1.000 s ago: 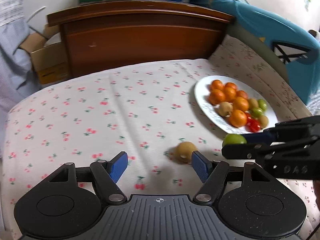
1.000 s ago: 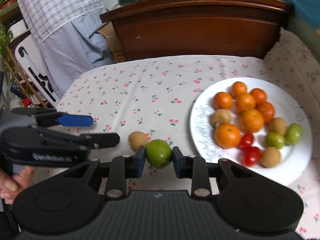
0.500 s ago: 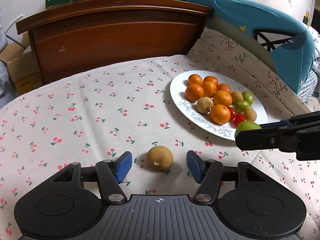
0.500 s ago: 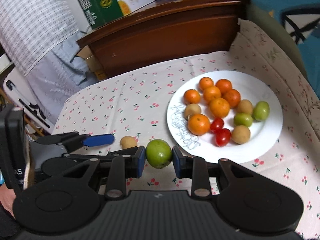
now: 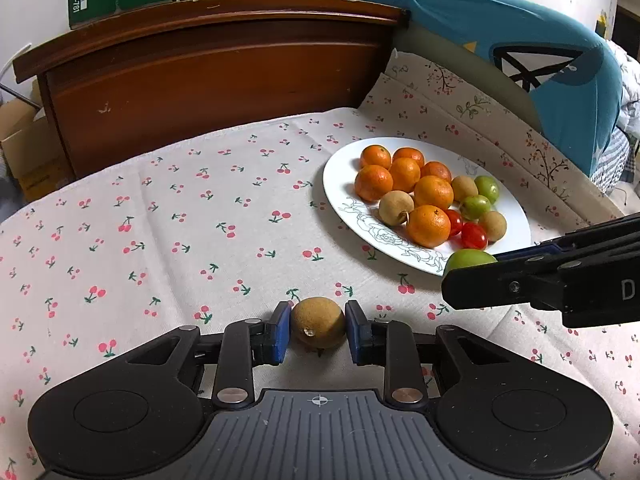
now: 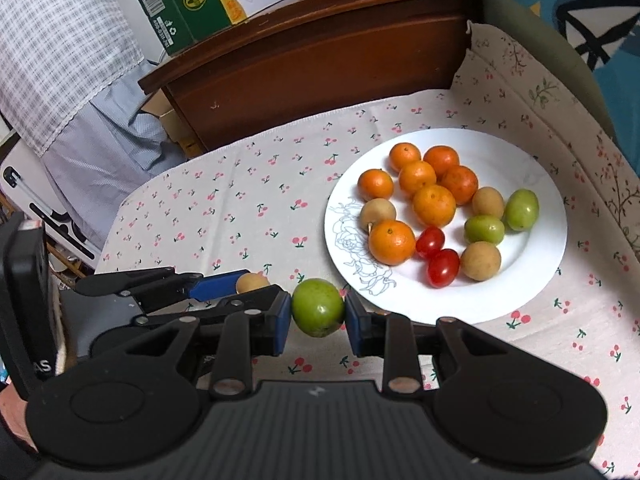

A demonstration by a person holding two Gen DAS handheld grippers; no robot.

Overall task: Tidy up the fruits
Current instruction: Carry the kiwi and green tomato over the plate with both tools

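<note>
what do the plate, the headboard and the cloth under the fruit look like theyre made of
Plate: likely glazed ceramic; glossy white, with a thin line-drawn flower near its rim.
Headboard: wood with a reddish-brown varnish; it has a soft sheen and small chips.
Cloth: woven fabric, perhaps cotton; matte, creased, printed with cherries.

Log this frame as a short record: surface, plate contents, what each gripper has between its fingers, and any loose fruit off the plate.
surface: cherry-print cloth
plate: white plate near the right side, with six oranges, three brown fruits, two green fruits, two cherry tomatoes
left gripper: closing, blue fingers at both sides of the brown fruit on the cloth
right gripper: shut on the green fruit, just short of the plate's near rim
loose fruit: none besides those two
</note>
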